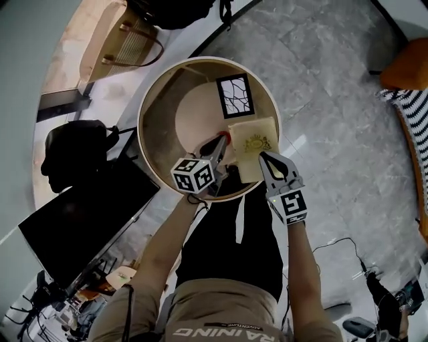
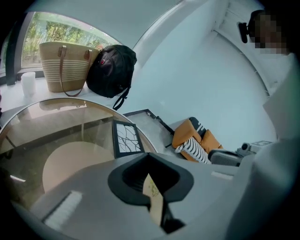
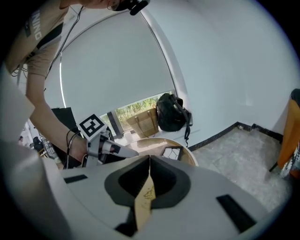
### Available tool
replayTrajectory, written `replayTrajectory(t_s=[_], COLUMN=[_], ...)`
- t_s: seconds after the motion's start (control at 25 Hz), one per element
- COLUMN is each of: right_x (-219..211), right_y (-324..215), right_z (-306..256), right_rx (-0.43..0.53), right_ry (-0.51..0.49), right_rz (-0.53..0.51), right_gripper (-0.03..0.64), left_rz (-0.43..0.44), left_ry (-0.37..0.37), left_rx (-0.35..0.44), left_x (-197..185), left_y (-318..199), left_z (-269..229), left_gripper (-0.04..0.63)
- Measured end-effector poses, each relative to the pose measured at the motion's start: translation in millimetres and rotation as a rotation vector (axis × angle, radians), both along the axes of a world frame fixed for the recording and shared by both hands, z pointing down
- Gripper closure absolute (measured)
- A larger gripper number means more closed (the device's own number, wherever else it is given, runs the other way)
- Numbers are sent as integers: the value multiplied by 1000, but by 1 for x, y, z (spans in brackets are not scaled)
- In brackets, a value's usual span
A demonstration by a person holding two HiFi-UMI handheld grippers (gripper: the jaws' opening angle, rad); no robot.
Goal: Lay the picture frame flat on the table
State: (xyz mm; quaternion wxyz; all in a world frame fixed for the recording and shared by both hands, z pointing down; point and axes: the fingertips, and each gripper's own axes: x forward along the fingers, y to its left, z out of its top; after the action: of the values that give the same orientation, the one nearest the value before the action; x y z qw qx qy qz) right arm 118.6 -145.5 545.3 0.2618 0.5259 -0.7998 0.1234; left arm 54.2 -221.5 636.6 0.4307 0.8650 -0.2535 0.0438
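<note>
The black picture frame (image 1: 235, 95) with a white branch-pattern picture lies flat on the far side of the round glass table (image 1: 152, 90). It also shows in the left gripper view as the frame (image 2: 126, 138) and small in the right gripper view as the frame (image 3: 171, 152). A beige sheet with a gold emblem (image 1: 253, 145) is held over the table's near side. My left gripper (image 1: 223, 139) is shut on its left edge, and my right gripper (image 1: 265, 158) is shut on its near right edge. The sheet's thin edge (image 2: 154, 199) sits between the closed left jaws. The same edge (image 3: 144, 199) is pinched in the right jaws.
A woven tote bag (image 1: 124, 43) and a black backpack (image 1: 174, 10) sit on the sill beyond the table. A dark monitor (image 1: 80, 220) stands at the left. An orange chair with a striped cushion (image 1: 408, 100) is at the right, on grey stone floor.
</note>
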Motion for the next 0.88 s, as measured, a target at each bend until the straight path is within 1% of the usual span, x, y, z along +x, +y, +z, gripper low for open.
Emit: replayTrajectory(t_s=[0.16,0.24,0.32,0.44,0.56,0.64,0.76,0.88], right_x=[-14,-24,-35,-52,-69,-78,-92,-107], right_y=[13,17,22,30,40,46,61,76], right_z=[-32,-55,-79,-118,-156,-180,-207,-237], right_rx=[10,29,40,58,75,88,102,146], right_ry=[-13,-19,-29,-31,-1,26,67,92], right_rz=[1,1,7,10,-6,-15,-12,-20], right_gripper=[609,609,609,609,609,609,609,609], left_rz=[60,72,71,67,83,103,129,127], left_ry=[5,15,32,61,81,90,79,78], left_rx=[69,97,100,79,91,126,182,224], left_x=[-15,-25,-37,-51,-62,-70,-88,-111], left_y=[26,40,54,78,101,113,128,136], left_z=[-47,-76,-102,-136,-174,-199,-226,-254], left_gripper=[589,589,589,589,589,589,589,589])
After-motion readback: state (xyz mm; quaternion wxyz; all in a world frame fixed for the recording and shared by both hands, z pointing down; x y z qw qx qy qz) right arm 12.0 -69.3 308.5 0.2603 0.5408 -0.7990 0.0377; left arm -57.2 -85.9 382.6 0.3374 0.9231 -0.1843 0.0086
